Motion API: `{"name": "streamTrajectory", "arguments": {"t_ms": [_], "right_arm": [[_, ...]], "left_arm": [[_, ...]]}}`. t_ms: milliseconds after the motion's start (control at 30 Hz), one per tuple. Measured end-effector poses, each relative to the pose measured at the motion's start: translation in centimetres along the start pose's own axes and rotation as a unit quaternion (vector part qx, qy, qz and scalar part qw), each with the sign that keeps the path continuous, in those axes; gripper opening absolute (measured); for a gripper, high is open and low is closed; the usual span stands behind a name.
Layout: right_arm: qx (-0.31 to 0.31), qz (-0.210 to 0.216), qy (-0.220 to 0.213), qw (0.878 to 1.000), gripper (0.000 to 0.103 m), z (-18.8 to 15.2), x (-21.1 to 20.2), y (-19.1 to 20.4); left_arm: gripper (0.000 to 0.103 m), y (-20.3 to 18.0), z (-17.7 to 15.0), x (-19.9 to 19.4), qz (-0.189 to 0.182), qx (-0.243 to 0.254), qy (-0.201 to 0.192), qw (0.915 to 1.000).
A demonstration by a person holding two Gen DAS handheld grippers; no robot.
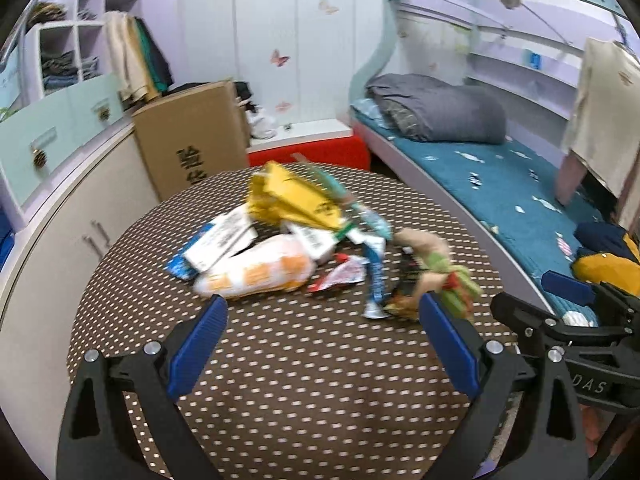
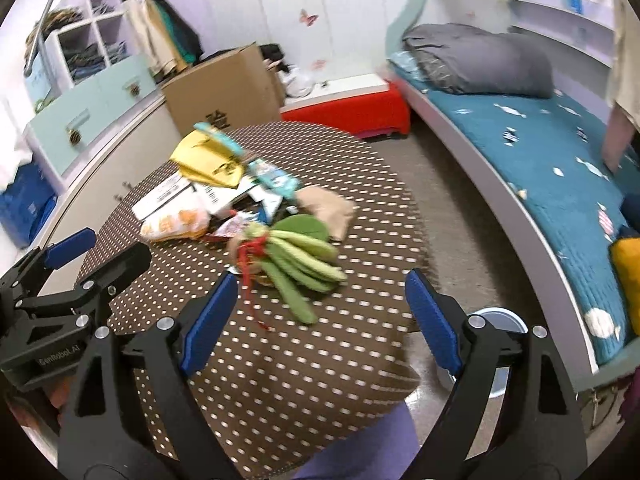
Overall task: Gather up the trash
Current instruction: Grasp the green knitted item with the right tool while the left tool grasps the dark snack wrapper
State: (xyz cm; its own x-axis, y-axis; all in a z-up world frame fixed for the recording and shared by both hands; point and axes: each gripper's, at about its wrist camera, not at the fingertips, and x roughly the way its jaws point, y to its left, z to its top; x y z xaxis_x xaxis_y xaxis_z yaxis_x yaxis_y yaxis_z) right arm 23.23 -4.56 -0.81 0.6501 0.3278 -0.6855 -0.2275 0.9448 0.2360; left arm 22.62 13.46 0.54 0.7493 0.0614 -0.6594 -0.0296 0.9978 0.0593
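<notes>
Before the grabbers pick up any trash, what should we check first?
1. Left hand-held gripper open and holding nothing: ok.
2. Right hand-held gripper open and holding nothing: ok.
3. Trash still lying on the dotted table: ok, the orange bag and yellow wrapper sit in one pile.
4. Green leafy bundle lies in front of the right gripper: ok.
5. Bin for the trash: cannot tell; only a round rim shows past the table edge.
</notes>
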Motion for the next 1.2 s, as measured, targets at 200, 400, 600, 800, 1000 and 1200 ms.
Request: {"name": "streamTrajectory", "arguments": {"t_ms": [200, 400, 600, 800, 1000, 1200], "right_arm": [[-0.023, 0.007, 0.025, 0.999, 0.084, 0.4, 3.0, 2.1], [-0.025, 0.02, 0.041, 0.999, 0.084, 1.0, 5.4, 2.2], [-0.022, 0.03, 0.046, 0.998, 0.029, 1.5, 6.9, 1.4], [-0.007, 0.03, 0.011, 0.999, 0.022, 1.4, 4.1, -0.3], [0.011, 0.009, -0.015, 1.0, 0.022, 1.5, 1.6, -3.1], [0.04, -0.011, -0.019, 0.999, 0.022, 1.4, 0.6, -6.5]], "left_arm": [[0.094, 2.4, -0.6, 1.1, 0.016, -0.021, 0.019, 0.9995], [0.094, 3.8, -0.9, 2.6, 0.022, -0.035, 0.04, 0.9984], [0.094, 3.8, -0.8, 3.8, 0.018, -0.04, 0.054, 0.9976], [0.094, 0.9, -0.1, 4.0, -0.012, -0.015, 0.046, 0.9988], [0.094, -3.5, 0.4, 5.3, -0.053, 0.028, 0.055, 0.9967], [0.094, -8.1, 0.7, 7.9, -0.078, 0.093, 0.077, 0.9897]]}}
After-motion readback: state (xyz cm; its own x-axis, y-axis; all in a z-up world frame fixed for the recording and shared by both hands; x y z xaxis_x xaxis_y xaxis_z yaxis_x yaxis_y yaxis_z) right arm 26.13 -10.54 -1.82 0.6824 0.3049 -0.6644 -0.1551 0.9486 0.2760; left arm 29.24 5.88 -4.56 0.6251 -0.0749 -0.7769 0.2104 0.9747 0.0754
